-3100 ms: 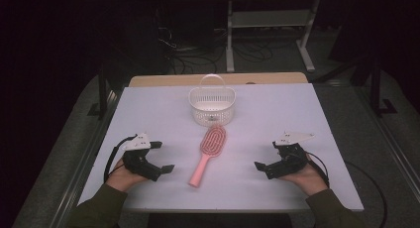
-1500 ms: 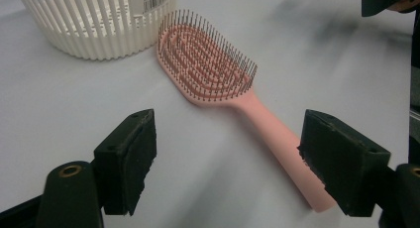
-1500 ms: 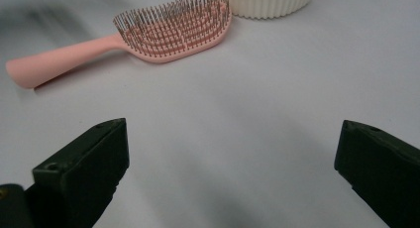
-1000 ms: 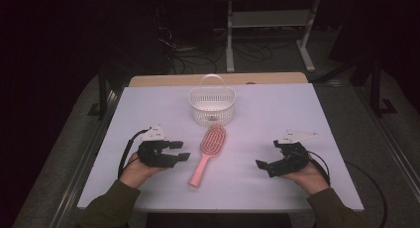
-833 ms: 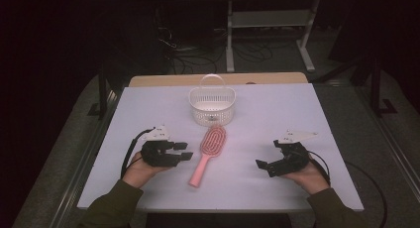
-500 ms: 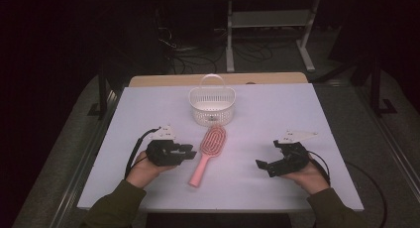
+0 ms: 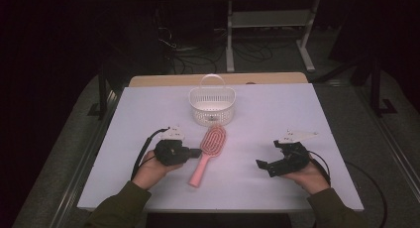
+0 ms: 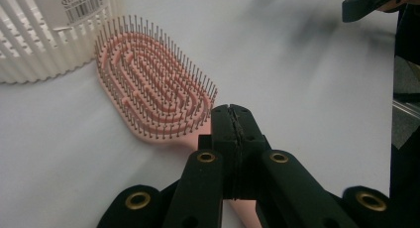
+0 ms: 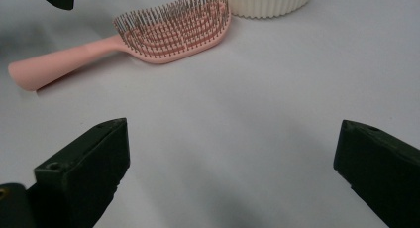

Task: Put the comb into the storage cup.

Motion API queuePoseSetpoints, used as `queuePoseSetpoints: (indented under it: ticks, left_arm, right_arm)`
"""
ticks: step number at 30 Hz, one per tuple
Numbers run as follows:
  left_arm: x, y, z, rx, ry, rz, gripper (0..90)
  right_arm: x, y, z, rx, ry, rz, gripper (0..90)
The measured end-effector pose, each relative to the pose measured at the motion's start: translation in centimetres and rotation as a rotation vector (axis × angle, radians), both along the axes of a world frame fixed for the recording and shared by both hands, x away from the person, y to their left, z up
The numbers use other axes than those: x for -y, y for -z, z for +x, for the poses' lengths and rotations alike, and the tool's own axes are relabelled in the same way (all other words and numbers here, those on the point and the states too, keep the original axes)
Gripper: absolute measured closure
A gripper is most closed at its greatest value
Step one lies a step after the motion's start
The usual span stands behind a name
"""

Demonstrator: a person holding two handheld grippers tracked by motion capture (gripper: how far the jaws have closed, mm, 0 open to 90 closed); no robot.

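A pink hairbrush (image 7: 208, 153) lies bristles up in the middle of the white table (image 7: 297, 109), its head (image 8: 153, 89) toward the basket. My left gripper (image 7: 195, 152) sits just left of the brush's neck. Its jaws have just been closing and now meet pad to pad (image 8: 233, 111) over the handle, with nothing between them. My right gripper (image 7: 270, 156) rests on the table at the right, open wide (image 9: 233, 153), well apart from the brush (image 9: 168, 29).
A white slatted basket (image 7: 212, 106) with a handle stands just beyond the brush head, and its wall appears in the left gripper view (image 8: 29, 39). Dark floor, cables and a metal stand lie past the table's far edge.
My left gripper has slid right up to the brush's neck and its jaws have closed together. The right gripper, the brush and the basket have stayed put.
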State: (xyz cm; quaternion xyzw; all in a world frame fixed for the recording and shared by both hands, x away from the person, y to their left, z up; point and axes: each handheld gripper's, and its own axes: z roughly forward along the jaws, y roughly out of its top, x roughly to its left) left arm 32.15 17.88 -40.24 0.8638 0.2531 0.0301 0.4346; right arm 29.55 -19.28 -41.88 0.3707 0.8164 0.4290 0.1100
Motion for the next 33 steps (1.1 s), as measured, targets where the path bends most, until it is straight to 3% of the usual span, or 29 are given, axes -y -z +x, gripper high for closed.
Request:
queuePoseSetpoints:
  ticks: [13,33]
  left_arm:
    - [2.1,0.6,-0.3,-0.007,0.045,0.039,90.0]
    - [4.3,2.3,-0.7,-0.020,0.091,0.160,90.0]
  right_arm:
    - [0.0,0.0,0.0,-0.002,0.002,-0.002,0.6]
    - [0.0,0.1,0.0,-0.003,-0.002,-0.002,0.6]
